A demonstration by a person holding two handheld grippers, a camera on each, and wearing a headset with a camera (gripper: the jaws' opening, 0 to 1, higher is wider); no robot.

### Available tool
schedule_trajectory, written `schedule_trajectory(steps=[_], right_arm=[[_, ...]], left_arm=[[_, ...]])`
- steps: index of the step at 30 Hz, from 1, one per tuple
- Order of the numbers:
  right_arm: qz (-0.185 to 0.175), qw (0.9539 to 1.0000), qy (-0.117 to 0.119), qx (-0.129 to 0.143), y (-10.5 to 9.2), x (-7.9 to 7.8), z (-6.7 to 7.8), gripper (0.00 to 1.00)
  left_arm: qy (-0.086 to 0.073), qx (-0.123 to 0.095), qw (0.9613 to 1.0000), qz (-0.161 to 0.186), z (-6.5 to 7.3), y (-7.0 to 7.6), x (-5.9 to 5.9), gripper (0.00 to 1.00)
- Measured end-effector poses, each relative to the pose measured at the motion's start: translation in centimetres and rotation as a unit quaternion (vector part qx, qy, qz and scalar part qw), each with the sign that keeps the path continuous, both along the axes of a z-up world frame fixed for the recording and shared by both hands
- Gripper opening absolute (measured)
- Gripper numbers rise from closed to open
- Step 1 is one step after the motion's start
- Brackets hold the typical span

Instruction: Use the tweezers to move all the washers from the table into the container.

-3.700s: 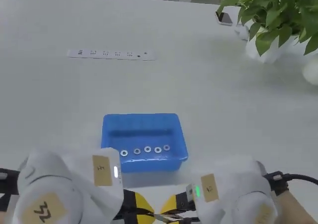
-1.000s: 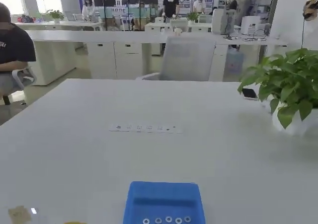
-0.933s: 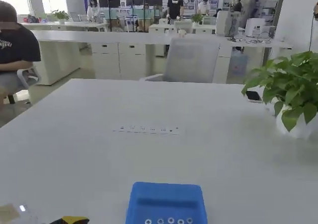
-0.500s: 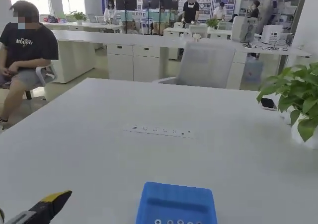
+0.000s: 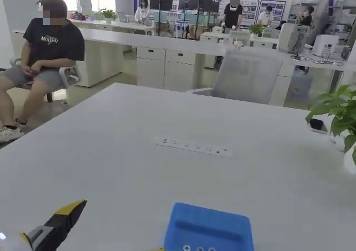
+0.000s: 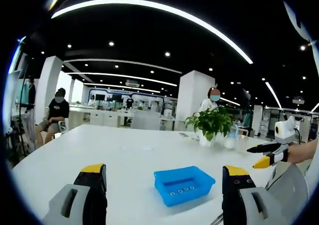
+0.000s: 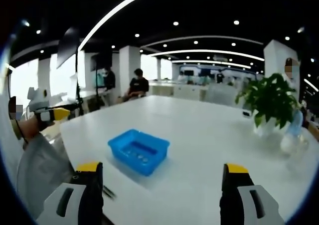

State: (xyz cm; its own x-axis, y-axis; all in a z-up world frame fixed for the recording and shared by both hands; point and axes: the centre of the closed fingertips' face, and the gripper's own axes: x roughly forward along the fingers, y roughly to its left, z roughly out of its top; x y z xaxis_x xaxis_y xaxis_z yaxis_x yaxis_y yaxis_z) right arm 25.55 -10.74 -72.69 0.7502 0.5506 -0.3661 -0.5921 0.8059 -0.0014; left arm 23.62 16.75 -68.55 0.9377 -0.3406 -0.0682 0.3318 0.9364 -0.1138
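Both grippers open above the table, washers in the container.
From the left: the left gripper (image 6: 163,170) has its jaws wide apart and empty. Ahead of it, on the white table (image 5: 111,151), sits the blue container (image 6: 199,196) with the washers (image 6: 180,190) in a row inside. The right gripper (image 7: 161,167) is likewise spread and holds nothing.

Container (image 5: 208,229): near wall cut by head view's bottom edge.
Washers (image 5: 199,249): three show at that edge, rest cut off; in right gripper view blurred, uncountable.
Gripper fingers (image 5: 65,216): cut by lower-left corner, side unclear.
Plant (image 5: 336,112): cut by right edge.
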Motion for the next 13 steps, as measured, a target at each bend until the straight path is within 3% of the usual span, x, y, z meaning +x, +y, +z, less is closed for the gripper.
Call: schedule_trajectory(steps=[5, 8, 13], right_arm=[[0.001, 1.0, 0.001, 0.004, 0.02, 0.07, -0.5, 0.99], [-0.001, 1.0, 0.0, -0.001, -0.24, 0.18, -0.8, 0.99], [0.0, 0.9999, -0.015, 0.004, -0.28, 0.27, -0.4, 0.99]], left_arm=[[-0.015, 0.005, 0.9998, -0.011, 0.17, -0.83, -0.12, 0.99], [-0.023, -0.01, 0.9996, -0.01, 0.41, -0.69, -0.14, 0.99], [-0.02, -0.021, 0.9996, -0.005, 0.26, -0.45, -0.04, 0.99]])
